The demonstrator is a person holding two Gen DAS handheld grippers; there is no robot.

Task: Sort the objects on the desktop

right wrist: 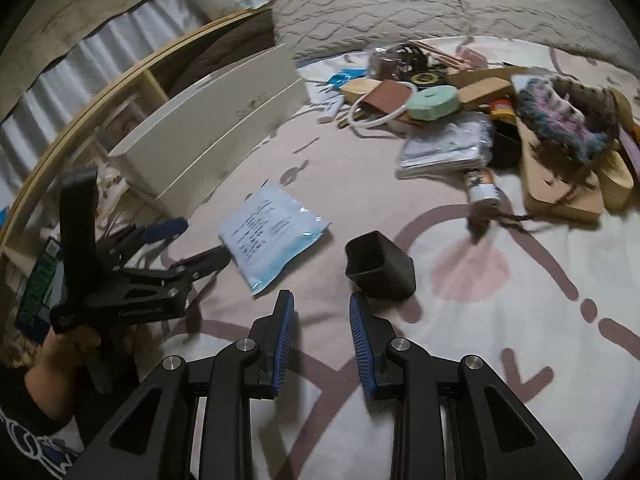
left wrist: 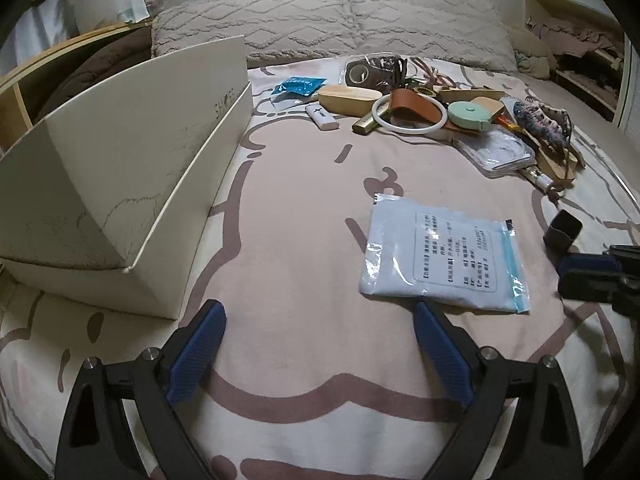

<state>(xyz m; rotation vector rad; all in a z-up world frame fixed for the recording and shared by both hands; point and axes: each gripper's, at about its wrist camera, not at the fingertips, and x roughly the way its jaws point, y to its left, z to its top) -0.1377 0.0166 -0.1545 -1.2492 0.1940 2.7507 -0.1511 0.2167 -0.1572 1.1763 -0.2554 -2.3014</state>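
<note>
A white-and-blue zip pouch (left wrist: pixel 440 252) with printed text lies flat on the patterned bedsheet. My left gripper (left wrist: pixel 318 312) is open wide just short of the pouch's near edge, its right fingertip almost at that edge, with nothing between its fingers. A small black square cup (right wrist: pixel 380 264) lies tipped just beyond my right gripper (right wrist: pixel 320 300), which is narrowly open and holds nothing. The right wrist view also shows the left gripper (right wrist: pixel 200 242) beside the pouch (right wrist: pixel 272 232). An open white cardboard box (left wrist: pixel 120 200) stands to the left.
A pile of small items sits at the far side: a white ring (left wrist: pixel 408 114), a mint tape measure (left wrist: pixel 468 114), a knitted piece (left wrist: pixel 544 122), a clear plastic bag (left wrist: pixel 496 152), a blue sachet (left wrist: pixel 298 86). Pillows (left wrist: pixel 360 20) lie behind. A wooden shelf (right wrist: pixel 100 92) runs along the left.
</note>
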